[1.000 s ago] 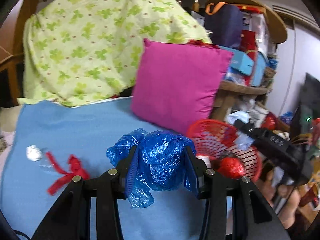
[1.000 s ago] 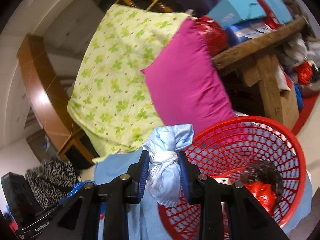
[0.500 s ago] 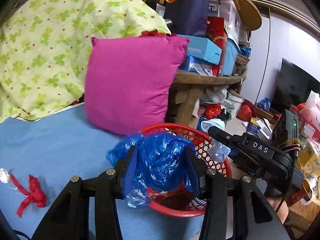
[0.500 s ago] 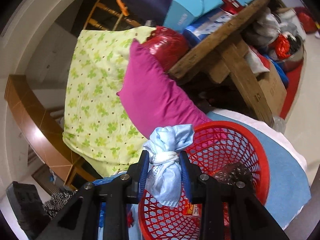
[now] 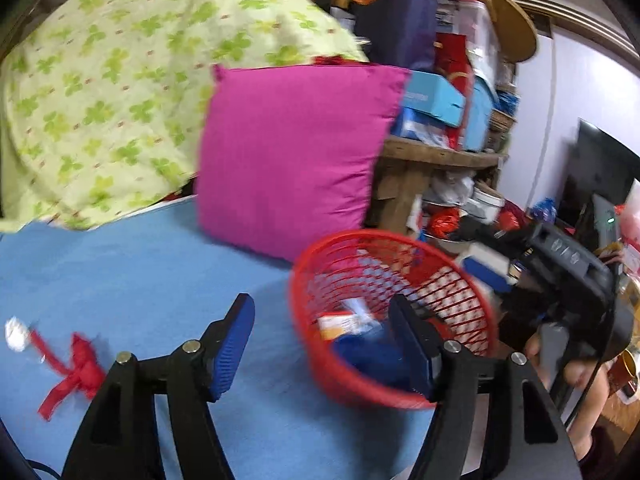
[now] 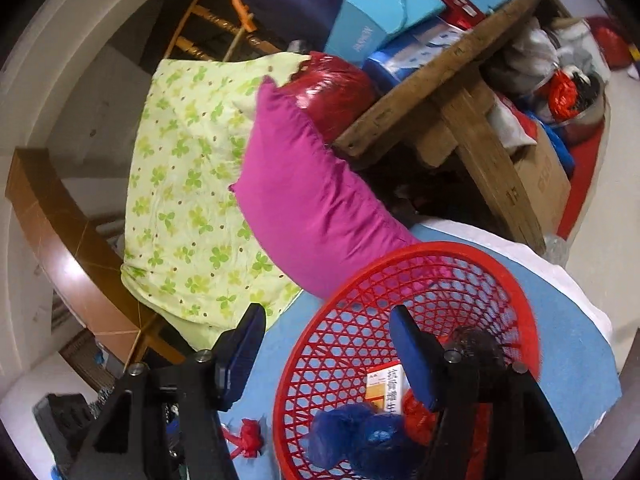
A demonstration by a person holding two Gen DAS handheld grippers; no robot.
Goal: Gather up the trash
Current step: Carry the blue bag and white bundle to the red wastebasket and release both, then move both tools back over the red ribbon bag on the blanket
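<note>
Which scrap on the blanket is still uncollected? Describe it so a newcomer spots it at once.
Start at the blue blanket in front of the magenta pillow. Left of the red mesh basket lies a knotted red plastic strip; unlike the small white wad beside it, it is bright red with trailing tails.

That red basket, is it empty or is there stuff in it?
Not empty. The red basket holds a crumpled blue bag, a printed packet and a red wad.

Bare blue sheet (image 5: pixel 140 280) left of the red basket (image 5: pixel 304 320); magenta pillow (image 5: pixel 288 152) blocks behind.
</note>
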